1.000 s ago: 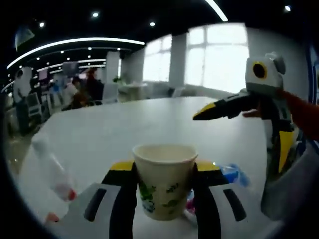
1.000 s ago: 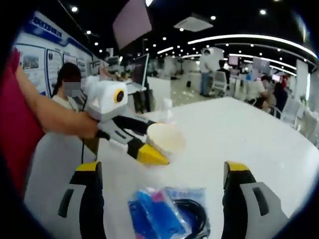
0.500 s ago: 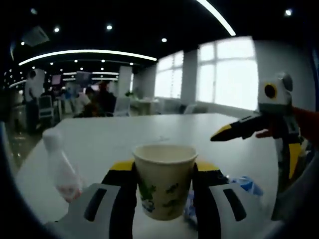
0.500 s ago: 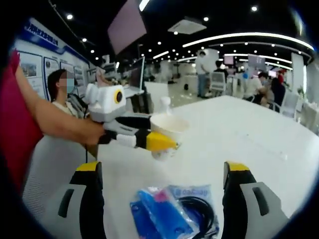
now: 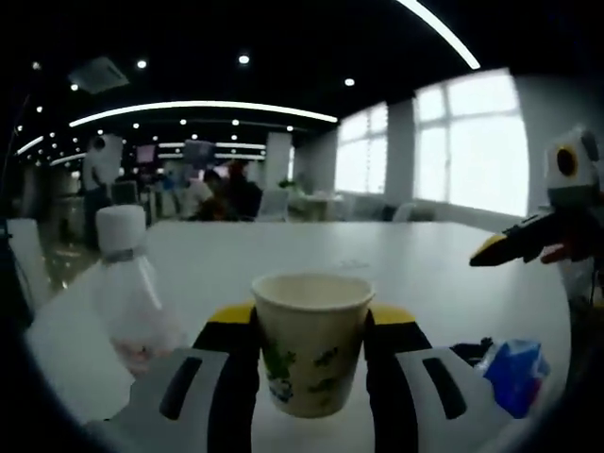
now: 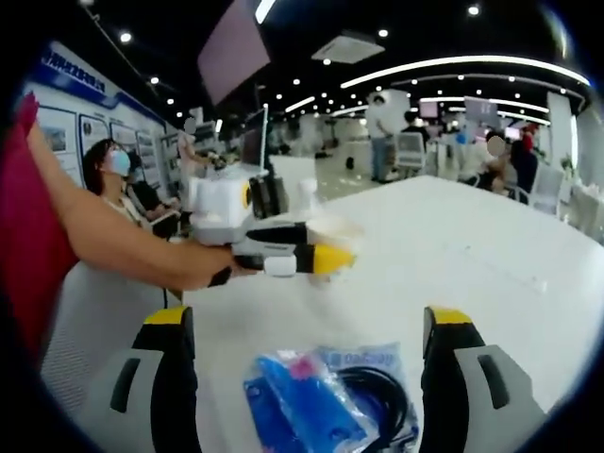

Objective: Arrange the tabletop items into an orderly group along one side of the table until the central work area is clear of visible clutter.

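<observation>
I am clamping my left gripper [image 5: 310, 326] on the white paper cup with green print [image 5: 311, 340], carrying it upright above the white table [image 5: 396, 269]. My right gripper [image 6: 307, 326] is hanging with jaws apart, straddling the blue plastic packet with a black cable [image 6: 326, 401] lying just ahead between them, so that hand is nearer.

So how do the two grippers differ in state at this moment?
The left gripper is shut on a paper cup, lifted off the white table; the right gripper is open and holds nothing. The right gripper's jaws stand wide on either side of a blue plastic packet that lies on the table. Both have yellow-tipped jaws.
</observation>
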{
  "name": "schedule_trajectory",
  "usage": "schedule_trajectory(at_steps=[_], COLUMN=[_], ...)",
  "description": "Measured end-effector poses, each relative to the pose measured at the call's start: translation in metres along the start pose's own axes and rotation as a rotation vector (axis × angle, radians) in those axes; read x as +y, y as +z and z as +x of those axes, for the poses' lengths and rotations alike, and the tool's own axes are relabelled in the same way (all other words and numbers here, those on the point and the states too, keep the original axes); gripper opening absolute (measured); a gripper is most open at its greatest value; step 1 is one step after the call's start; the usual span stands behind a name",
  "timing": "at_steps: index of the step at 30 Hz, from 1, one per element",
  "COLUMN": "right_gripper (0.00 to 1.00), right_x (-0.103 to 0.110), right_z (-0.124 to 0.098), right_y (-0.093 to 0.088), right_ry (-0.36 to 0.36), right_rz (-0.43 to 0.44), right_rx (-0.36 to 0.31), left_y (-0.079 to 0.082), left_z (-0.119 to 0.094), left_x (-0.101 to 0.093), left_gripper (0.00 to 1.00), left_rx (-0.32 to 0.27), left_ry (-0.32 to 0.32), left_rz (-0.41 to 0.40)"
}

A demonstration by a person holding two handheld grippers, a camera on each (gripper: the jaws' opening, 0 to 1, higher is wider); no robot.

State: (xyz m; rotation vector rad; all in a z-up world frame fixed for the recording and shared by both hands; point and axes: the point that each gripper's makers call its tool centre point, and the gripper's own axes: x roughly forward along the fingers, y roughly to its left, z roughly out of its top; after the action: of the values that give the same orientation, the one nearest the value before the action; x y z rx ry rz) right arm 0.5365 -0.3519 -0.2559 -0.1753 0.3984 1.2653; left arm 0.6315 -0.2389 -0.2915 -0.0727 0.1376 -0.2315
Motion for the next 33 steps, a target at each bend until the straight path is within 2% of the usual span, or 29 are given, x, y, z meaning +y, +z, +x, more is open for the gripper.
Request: schedule_trajectory(at_steps=[10, 13, 23, 28, 29, 30, 31, 33], right_gripper=[0.99, 0.99, 0.97, 0.97, 0.97, 0.97, 0.97, 0.97], right_x=[0.000, 0.000, -0.003, -0.005, -0.005, -0.004, -0.004, -0.004], right_z=[0.004, 0.004, 0.004, 0.004, 0.004, 0.004, 0.003, 0.002], right_y=[0.001, 0.003, -0.002, -0.004, -0.004, -0.004, -0.004, -0.004], right_ry=[0.011, 0.011, 0.004, -0.003, -0.002, -0.002, -0.002, -0.002], right_rz=[0.016, 0.019, 0.032, 0.039, 0.040, 0.040, 0.039, 0.037], right_rx=[-0.005, -0.011, 0.000, 0.001, 0.001, 0.000, 0.001, -0.003], left_y=[-0.017, -0.027, -0.043, -0.044, -0.045, -0.052, -0.056, -0.056], left_z=[0.012, 0.014, 0.013, 0.013, 0.013, 0.011, 0.010, 0.005], left_x=[0.014, 0.020, 0.028, 0.027, 0.028, 0.028, 0.027, 0.028], left_gripper=[0.39, 0.39, 0.40, 0.41, 0.42, 0.42, 0.42, 0.42], left_rx=[-0.013, 0.005, 0.035, 0.037, 0.044, 0.083, 0.094, 0.077], left_ry=[0.077, 0.101, 0.130, 0.131, 0.137, 0.143, 0.141, 0.154], left_rz=[-0.005, 0.002, 0.019, 0.036, 0.047, 0.046, 0.035, 0.033])
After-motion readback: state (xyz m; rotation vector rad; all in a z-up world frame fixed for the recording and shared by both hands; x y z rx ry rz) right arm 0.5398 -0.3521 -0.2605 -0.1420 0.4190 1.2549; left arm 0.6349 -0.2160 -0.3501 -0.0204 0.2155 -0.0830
